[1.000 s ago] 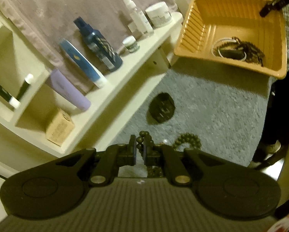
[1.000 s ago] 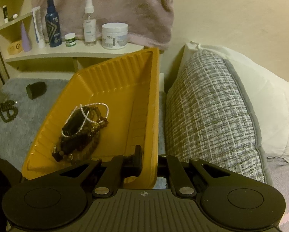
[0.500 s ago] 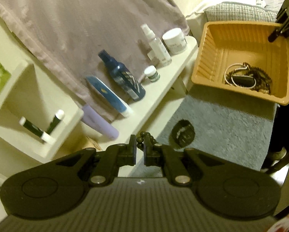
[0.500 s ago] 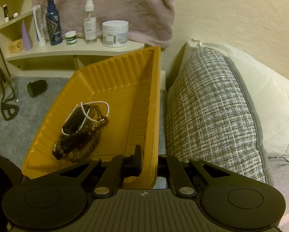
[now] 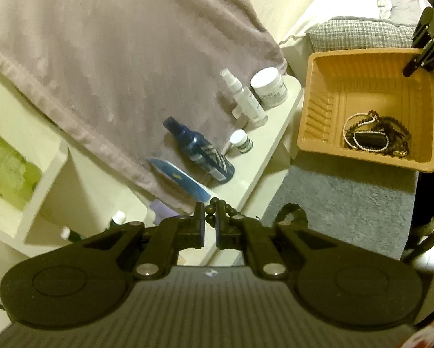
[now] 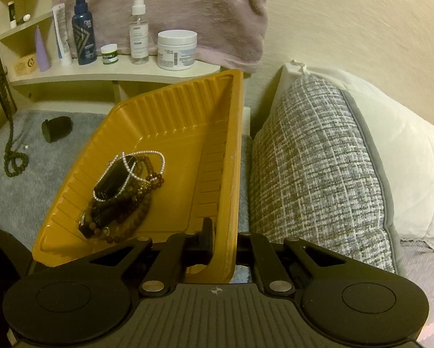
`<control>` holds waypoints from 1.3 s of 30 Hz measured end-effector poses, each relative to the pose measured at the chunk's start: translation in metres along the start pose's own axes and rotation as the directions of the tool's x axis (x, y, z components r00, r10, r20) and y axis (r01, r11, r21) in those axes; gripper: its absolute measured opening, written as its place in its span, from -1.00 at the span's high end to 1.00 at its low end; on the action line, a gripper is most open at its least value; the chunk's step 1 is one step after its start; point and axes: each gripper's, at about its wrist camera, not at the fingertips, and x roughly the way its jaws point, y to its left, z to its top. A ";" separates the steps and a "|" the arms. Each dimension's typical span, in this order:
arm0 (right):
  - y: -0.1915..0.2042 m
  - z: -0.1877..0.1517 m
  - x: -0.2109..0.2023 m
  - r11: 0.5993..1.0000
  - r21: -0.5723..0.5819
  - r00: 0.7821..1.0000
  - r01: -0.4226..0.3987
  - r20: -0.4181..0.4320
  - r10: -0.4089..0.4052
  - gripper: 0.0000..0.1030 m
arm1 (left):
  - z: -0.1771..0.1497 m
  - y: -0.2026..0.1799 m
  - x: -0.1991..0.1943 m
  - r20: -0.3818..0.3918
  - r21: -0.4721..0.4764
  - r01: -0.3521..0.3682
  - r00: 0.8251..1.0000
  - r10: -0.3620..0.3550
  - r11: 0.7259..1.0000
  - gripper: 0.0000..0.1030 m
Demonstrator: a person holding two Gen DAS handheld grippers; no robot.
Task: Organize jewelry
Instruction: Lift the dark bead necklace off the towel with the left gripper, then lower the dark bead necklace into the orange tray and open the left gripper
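Observation:
My left gripper (image 5: 209, 227) is shut on a dark beaded necklace (image 5: 214, 207) and holds it raised above the grey mat. In the right wrist view the necklace (image 6: 12, 156) hangs down at the far left, its loop touching the mat. My right gripper (image 6: 224, 240) is shut on the right rim of the orange tray (image 6: 173, 133), which is tilted. It also shows at the tray's far corner in the left wrist view (image 5: 419, 61). The tray (image 5: 327, 98) holds a heap of jewelry (image 6: 124, 191), with a pearl strand, brown beads and a black piece.
A black band-like object (image 6: 57, 129) lies on the grey mat (image 6: 22, 191). A shelf (image 6: 101, 71) carries bottles, a tube and jars under a hanging pink towel (image 6: 173, 8). A grey woven cushion (image 6: 318, 174) and a white pillow (image 6: 405, 168) lie right of the tray.
My left gripper has risen with the necklace, pulling its length up off the mat. The right gripper and tray have stayed almost still.

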 end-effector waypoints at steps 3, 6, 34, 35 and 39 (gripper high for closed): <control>0.000 0.001 0.000 1.000 -0.004 1.000 0.000 0.000 0.000 0.88 | 0.010 0.005 -0.005 0.012 0.021 -0.008 1.000 0.008 1.000 0.89; 0.000 0.000 0.000 1.000 -0.004 1.000 -0.001 0.000 0.001 0.88 | 0.022 0.009 -0.010 0.029 0.043 -0.015 0.999 0.013 0.999 0.89; 0.001 0.001 0.000 1.000 -0.010 1.000 0.002 0.005 -0.002 0.88 | 0.128 0.046 -0.067 0.226 0.098 -0.072 0.973 0.048 0.993 0.89; 0.001 0.001 -0.001 1.000 -0.009 1.000 0.002 0.006 -0.002 0.88 | 0.131 0.047 -0.069 0.235 0.097 -0.074 0.971 0.049 0.993 0.89; 0.001 0.002 -0.001 1.000 -0.009 1.000 0.002 0.008 -0.002 0.88 | 0.149 0.050 -0.077 0.270 0.097 -0.082 0.961 0.053 0.992 0.89</control>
